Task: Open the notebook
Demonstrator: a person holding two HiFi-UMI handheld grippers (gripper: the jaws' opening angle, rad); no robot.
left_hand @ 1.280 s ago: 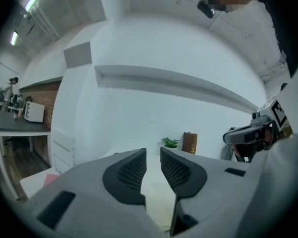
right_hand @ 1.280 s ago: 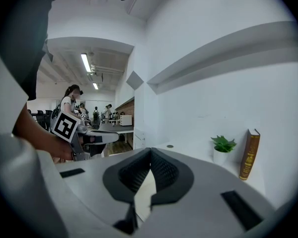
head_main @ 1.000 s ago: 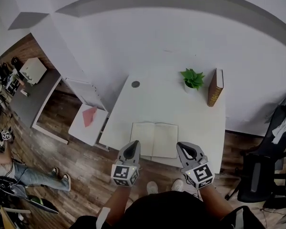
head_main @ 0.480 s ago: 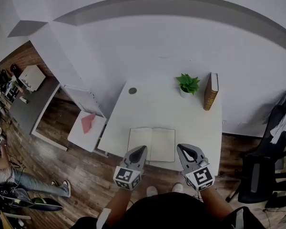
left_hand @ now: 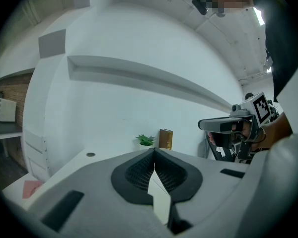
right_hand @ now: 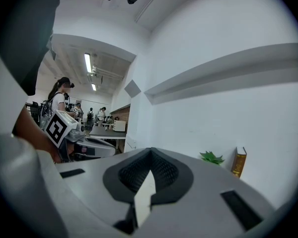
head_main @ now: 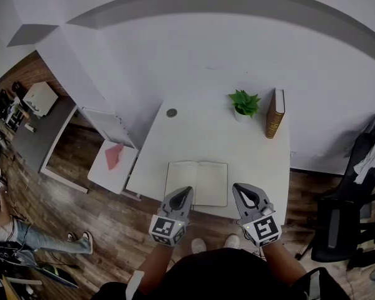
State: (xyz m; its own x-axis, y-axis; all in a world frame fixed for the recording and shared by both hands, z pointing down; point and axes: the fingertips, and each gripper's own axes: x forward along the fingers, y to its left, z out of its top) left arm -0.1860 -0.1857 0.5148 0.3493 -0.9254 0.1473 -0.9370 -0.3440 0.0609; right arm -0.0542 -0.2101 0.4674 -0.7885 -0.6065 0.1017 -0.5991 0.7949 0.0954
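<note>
The notebook (head_main: pixel 196 183) lies open, pale pages up, near the front edge of the white table (head_main: pixel 200 136). My left gripper (head_main: pixel 186 191) is shut and empty, its tip over the notebook's near edge at the left page. My right gripper (head_main: pixel 237 187) is also shut and empty, just past the notebook's near right corner. In the left gripper view the jaws (left_hand: pixel 154 151) meet at the tip and the right gripper (left_hand: pixel 228 125) shows alongside. In the right gripper view the jaws (right_hand: pixel 150 150) are together. Both gripper views hide the notebook behind the jaws.
A small green plant (head_main: pixel 244 103) and an upright brown book (head_main: pixel 274 114) stand at the table's far right, and a round disc (head_main: pixel 171 113) lies at the far left. A low white side table (head_main: pixel 114 157) stands left, a black chair (head_main: pixel 350 224) right.
My left gripper has shifted a little to the right along the notebook's near edge. The right gripper has barely moved. The notebook lies open throughout.
</note>
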